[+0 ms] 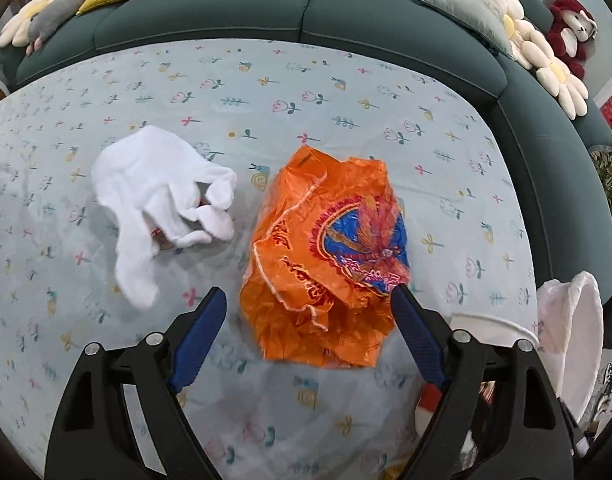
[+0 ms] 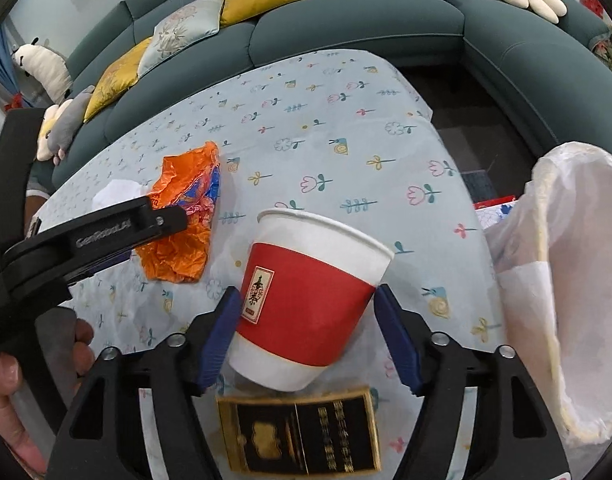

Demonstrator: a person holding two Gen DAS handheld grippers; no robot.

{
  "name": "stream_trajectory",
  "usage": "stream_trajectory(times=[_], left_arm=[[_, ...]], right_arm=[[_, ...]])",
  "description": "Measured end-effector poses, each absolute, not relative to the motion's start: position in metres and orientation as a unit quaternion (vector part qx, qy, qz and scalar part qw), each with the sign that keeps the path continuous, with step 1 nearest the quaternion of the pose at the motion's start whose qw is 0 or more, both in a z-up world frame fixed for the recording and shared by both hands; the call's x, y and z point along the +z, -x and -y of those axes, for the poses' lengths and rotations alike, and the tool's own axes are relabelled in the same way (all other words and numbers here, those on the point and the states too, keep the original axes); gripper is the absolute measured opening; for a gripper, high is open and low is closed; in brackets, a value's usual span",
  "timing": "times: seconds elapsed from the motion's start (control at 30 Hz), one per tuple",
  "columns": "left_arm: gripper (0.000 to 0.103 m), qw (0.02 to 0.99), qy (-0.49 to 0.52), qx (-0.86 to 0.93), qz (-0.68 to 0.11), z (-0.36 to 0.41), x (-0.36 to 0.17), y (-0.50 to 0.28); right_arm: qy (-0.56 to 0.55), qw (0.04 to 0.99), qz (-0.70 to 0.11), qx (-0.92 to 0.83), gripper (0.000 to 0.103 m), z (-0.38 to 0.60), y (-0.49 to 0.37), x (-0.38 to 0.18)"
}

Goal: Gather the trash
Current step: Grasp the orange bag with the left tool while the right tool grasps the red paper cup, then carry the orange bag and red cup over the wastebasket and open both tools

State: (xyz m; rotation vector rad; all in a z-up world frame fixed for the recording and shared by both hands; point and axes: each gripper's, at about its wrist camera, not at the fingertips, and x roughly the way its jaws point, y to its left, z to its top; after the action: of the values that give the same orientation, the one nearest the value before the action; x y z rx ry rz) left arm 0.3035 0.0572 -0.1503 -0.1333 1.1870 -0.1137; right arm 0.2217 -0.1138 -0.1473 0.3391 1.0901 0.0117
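1. Two handheld grippers hung over a table under a pale blue cloth printed with small flowers (image 1: pixel 346 80), with a dark teal sofa (image 1: pixel 210 12) along its far side.
2. The left gripper (image 1: pixel 306 300) had its blue-padded fingers (image 1: pixel 198 336) spread wide; a crumpled orange plastic wrapper with a blue and red emblem (image 1: pixel 326 248) lay on the cloth between them, and whether the right pad touched it could not be told.
3. A white cloth glove (image 1: pixel 162 204) lay left of the wrapper, apart from it.
4. The right gripper (image 2: pixel 308 300) straddled a red-and-white paper cup (image 2: pixel 306 304) tilted away from the camera; its left pad looked against the cup, its right pad just clear.
5. A black-and-gold flat box (image 2: pixel 298 432) lay near the camera, below the cup.
6. A white-lined bin (image 2: pixel 578 280) stood at the table's right edge.
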Motion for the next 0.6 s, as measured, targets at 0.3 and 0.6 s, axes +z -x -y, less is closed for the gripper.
stream_trajectory(times=[0.3, 0.6], left_arm=[[0.029, 0.824, 0.052, -0.092, -0.556, -0.05, -0.151, -0.298], [0.024, 0.836, 0.049, -0.101, -0.537, -0.044, -0.115, -0.274]], right_arm=[[-0.18, 0.834, -0.521, 0.02, 0.066, 0.104, -0.224, -0.158], [-0.171, 0.857, -0.486, 0.02, 0.065, 0.106, -0.205, -0.119]])
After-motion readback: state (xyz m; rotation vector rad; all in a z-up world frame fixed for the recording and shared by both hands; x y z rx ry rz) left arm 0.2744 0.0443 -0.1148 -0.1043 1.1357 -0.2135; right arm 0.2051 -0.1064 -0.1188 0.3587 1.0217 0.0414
